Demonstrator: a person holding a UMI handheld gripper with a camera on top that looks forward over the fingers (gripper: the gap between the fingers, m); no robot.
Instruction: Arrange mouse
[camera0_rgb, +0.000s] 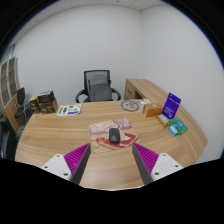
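A dark mouse (113, 136) sits on a patterned pinkish mouse mat (112, 137) in the middle of the wooden desk (60, 135), ahead of my gripper (112, 160). My fingers with magenta pads (77, 157) are spread wide apart, one at each side, with bare desk between them. The mouse lies beyond the fingertips, roughly centred between them. Nothing is held.
A black office chair (97, 86) stands behind the desk. A purple box (172, 104) and teal items (178, 127) are at the right, a round object (131, 105) at the far middle, books (68, 110) and dark boxes (40, 102) at the left.
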